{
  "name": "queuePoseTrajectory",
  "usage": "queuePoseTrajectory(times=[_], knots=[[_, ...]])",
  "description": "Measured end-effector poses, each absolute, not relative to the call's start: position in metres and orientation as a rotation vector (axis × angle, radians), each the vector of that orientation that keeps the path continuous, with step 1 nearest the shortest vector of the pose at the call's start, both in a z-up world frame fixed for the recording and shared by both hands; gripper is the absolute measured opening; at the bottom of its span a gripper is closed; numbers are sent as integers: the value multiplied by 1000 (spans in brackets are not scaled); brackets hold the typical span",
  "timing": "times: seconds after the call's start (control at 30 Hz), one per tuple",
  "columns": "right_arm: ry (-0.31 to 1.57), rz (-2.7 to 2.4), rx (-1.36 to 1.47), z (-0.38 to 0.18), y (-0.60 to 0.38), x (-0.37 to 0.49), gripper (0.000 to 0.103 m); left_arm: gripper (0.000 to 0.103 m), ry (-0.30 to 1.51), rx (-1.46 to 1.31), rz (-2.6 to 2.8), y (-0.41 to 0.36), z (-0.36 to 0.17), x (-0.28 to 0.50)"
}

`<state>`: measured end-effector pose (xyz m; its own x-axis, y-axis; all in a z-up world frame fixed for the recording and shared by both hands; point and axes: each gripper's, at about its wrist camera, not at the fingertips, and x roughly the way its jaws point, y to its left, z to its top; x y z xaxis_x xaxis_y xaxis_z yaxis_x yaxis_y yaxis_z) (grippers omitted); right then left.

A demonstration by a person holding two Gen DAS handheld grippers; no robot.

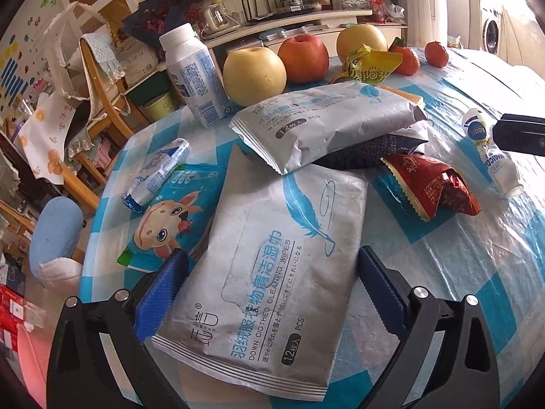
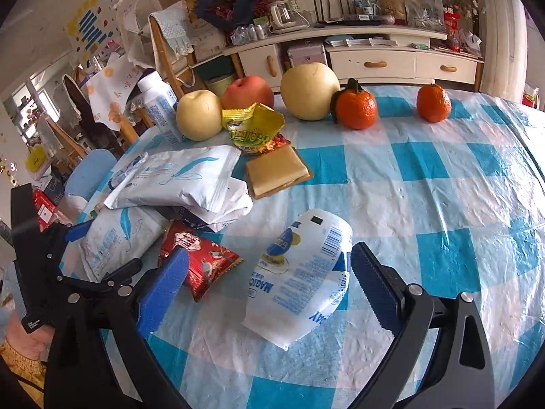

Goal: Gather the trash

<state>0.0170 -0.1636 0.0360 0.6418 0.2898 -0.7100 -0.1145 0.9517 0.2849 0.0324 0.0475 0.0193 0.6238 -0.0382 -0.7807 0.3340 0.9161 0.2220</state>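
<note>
Wipes pack [image 1: 269, 266] lies flat between the gaping left tongs [image 1: 272, 289].

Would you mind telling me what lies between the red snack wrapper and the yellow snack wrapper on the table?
In the right wrist view, the stacked grey wipes packs lie between the red snack wrapper and the yellow snack wrapper, with a tan square packet beside them.

Beyond the tongs, a cream sideboard [image 2: 391, 63] with 3 wooden-handled drawers against the far wall. Left of them, wooden chairs [image 1: 102, 112] draped in cloth, stickers on a white wall [image 1: 17, 64]. Far right, bright daylight over a washing machine [image 1: 490, 32].
</note>
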Motion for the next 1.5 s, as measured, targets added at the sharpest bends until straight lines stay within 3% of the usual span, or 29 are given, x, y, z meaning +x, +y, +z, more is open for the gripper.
queuePoseTrajectory(times=[0.1,0.17,0.37,0.47,0.57,0.93,1.03,1.2,1.4,1.47,1.5], knots=[[816,298,220,42,-155,16,96,94,881,341,-220,48,19,32],[806,339,194,43,-145,15,96,83,885,321,-232,48,20,31],[812,432,96,38,-111,17,96,74,891,276,-217,48,21,29],[820,439,43,31,-99,21,93,72,896,248,-216,52,22,29],[851,439,15,21,-93,28,78,71,905,204,-219,57,23,27],[885,434,3,10,-90,35,77,70,906,126,-234,70,28,18],[884,443,-4,11,-87,34,66,70,896,112,-243,73,32,13],[882,441,-28,11,-86,32,60,70,880,89,-245,81,36,5],[863,432,-100,13,-77,24,44,70,855,43,-217,99,43,-1],[854,423,-116,14,-76,23,30,70,848,26,-209,106,46,-2],[850,423,-119,15,-76,23,31,70,844,18,-207,109,47,-2]])
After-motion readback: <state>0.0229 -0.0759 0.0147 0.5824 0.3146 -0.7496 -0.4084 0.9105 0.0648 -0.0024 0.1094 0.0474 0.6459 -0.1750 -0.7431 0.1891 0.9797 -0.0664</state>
